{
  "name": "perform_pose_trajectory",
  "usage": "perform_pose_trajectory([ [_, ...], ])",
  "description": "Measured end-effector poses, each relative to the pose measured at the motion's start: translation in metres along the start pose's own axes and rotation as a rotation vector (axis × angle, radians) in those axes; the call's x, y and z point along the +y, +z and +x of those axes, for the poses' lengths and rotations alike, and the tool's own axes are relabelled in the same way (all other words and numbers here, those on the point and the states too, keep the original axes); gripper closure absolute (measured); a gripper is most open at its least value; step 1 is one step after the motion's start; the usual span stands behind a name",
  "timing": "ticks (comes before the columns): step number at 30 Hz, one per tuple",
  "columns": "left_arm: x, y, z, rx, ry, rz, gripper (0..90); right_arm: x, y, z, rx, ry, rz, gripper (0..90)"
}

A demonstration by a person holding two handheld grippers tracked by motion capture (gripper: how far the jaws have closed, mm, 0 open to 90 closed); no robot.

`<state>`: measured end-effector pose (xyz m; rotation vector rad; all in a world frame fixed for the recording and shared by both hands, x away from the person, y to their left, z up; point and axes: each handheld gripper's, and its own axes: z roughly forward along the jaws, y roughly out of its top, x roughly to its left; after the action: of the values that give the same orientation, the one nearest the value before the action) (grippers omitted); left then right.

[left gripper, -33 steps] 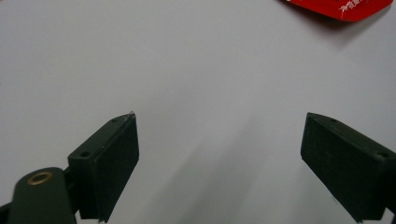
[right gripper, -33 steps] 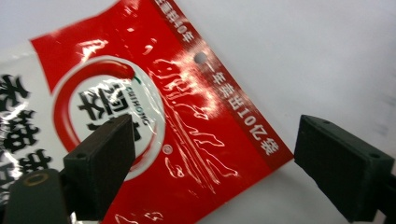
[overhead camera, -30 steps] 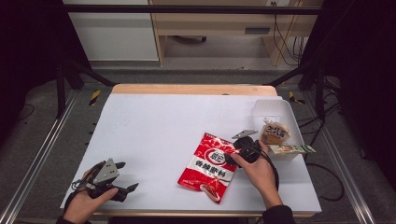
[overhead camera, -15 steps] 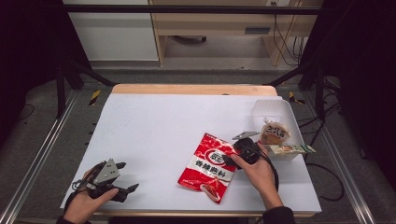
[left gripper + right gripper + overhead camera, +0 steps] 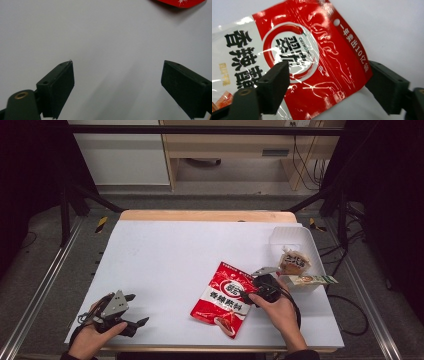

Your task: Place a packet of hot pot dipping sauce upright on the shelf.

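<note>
Noted since the earlier high view: right hand-held gripper (image 5: 246, 294) barely shifted along the near right part of the table (image 5: 165, 250), jaws just closing in around the upper right corner of the red snack bag (image 5: 223, 299). Seen from the right gripper view: bag corner (image 5: 319, 62) lying between the two black jaws, one jaw over the printed face near the round logo, the other just beyond the bag's edge with a gap showing (no pinch yet, so gripper judged released, not grasping). Bag itself flat on the table, near the front edge and right of centre, apparently unmoved between frames. Left hand-held gripper (image 5: 134, 310) resting at the near left corner, well apart from the bag, no change of place; in the left gripper view jaws spread wide over bare table with nothing between them, a red sliver of the bag (image 5: 181, 2) at the top edge. White tray (image 5: 295, 236) at the right edge holding a pale snack packet (image 5: 294, 262), with another packet (image 5: 310, 280) lying across its near rim. Judgement: grasp of the bag under way but not complete; lift not advisable until both pads press on the corner, glossy film likely to slip from a shallow hold.
</note>
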<state>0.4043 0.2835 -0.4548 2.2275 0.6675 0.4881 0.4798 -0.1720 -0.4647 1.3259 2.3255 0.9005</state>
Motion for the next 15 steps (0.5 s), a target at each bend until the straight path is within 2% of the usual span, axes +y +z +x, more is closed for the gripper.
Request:
perform_pose_trajectory([
  [1,0.0000,0.0001,-0.0002,0.000,0.000,0.000,11.3,0.0005,-0.0009,0.0003,0.011,-0.006,-0.021,27.8],
  [2,0.0000,0.0001,-0.0002,0.000,0.000,0.000,11.3,0.0005,-0.0009,0.0003,0.011,-0.006,-0.021,27.8],
  [3,0.0001,0.0003,-0.0001,-0.001,0.000,0.000,11.3,0.0010,-0.0047,0.0010,-0.005,-0.032,-0.059,40.1],
  [4,0.0001,0.0003,-0.0001,-0.001,0.000,0.000,11.3,0.0010,-0.0057,0.0004,-0.010,-0.044,-0.072,42.1],
  [5,0.0002,0.0005,0.0000,-0.001,0.000,0.000,11.3,0.0010,-0.0057,0.0004,-0.010,-0.044,-0.072,42.1],
  [6,0.0004,0.0007,-0.0001,0.000,0.000,0.001,11.3,0.0014,-0.0069,0.0001,-0.015,-0.041,-0.076,47.4],
  [9,0.0010,0.0007,-0.0007,-0.002,0.002,-0.002,11.3,0.0016,-0.0088,-0.0011,-0.052,-0.086,-0.077,65.2],
  [10,0.0011,0.0008,-0.0009,-0.003,0.002,-0.002,11.3,0.0016,-0.0088,-0.0011,-0.052,-0.086,-0.077,65.2],
  [11,0.0013,0.0010,-0.0009,-0.004,0.002,-0.003,11.3,0.0022,-0.0079,0.0001,-0.072,-0.109,-0.066,71.0],
  [12,0.0013,0.0010,-0.0009,-0.004,0.002,-0.003,11.3,0.0022,-0.0079,0.0001,-0.072,-0.109,-0.066,71.0],
  [15,0.0013,0.0008,-0.0009,-0.002,0.001,-0.004,11.3,0.0043,-0.0061,0.0012,-0.061,-0.118,-0.066,82.6],
])
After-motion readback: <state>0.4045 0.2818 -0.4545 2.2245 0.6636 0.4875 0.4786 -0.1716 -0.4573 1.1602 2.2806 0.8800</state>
